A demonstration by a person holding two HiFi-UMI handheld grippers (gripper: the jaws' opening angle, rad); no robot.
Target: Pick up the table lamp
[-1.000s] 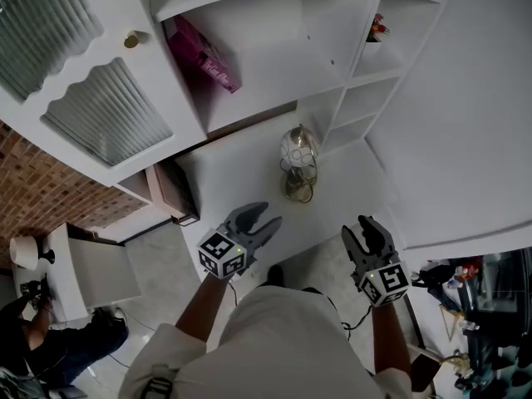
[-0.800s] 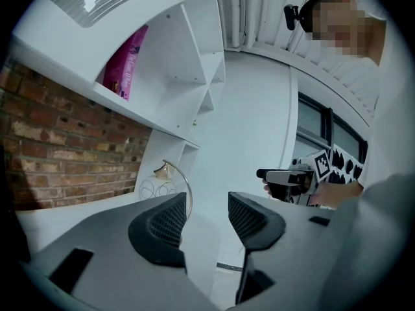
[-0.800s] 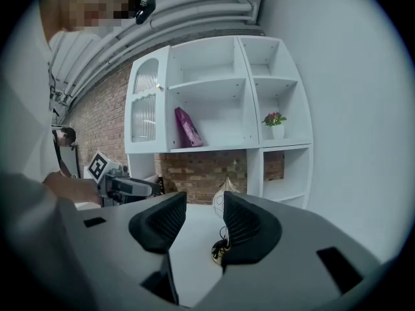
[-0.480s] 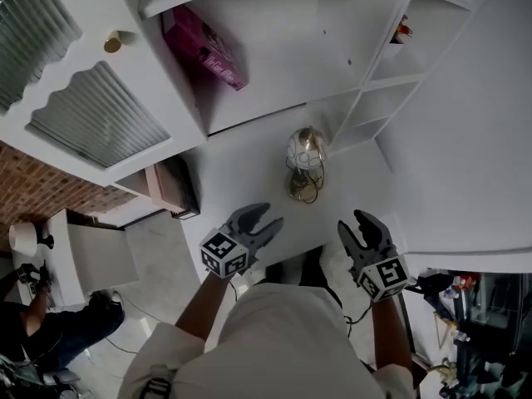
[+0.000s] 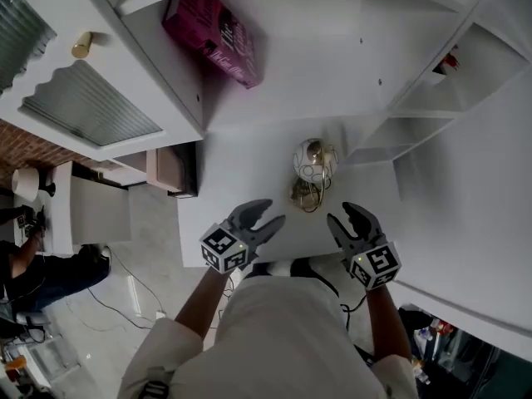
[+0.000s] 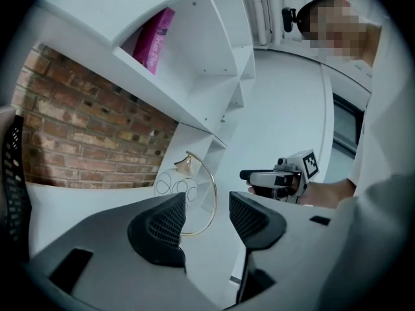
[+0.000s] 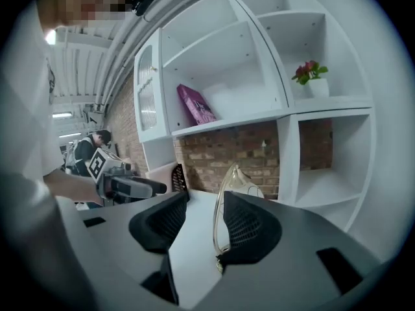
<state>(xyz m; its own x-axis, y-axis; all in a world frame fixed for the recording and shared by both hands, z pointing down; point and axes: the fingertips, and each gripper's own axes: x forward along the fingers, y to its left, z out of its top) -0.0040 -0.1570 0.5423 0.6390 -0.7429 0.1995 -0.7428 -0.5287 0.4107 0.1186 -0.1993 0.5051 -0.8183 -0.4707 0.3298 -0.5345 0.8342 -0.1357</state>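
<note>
Both tongs are out over the white desk. The table lamp stands upright just ahead, between them, below the shelf with the pink box. My left gripper has its jaws apart, and they've just been opening a touch, with nothing between them. My right gripper is spread too. The lamp's gold hoop shows in its gap, but the pads aren't closed on it.

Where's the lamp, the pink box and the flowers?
lamp (image 5: 309, 153): head view, on its round globe.
pink box (image 5: 214, 33): head view, on its broad side.
flowers (image 7: 308, 70): right gripper view, on the red blooms.
</note>
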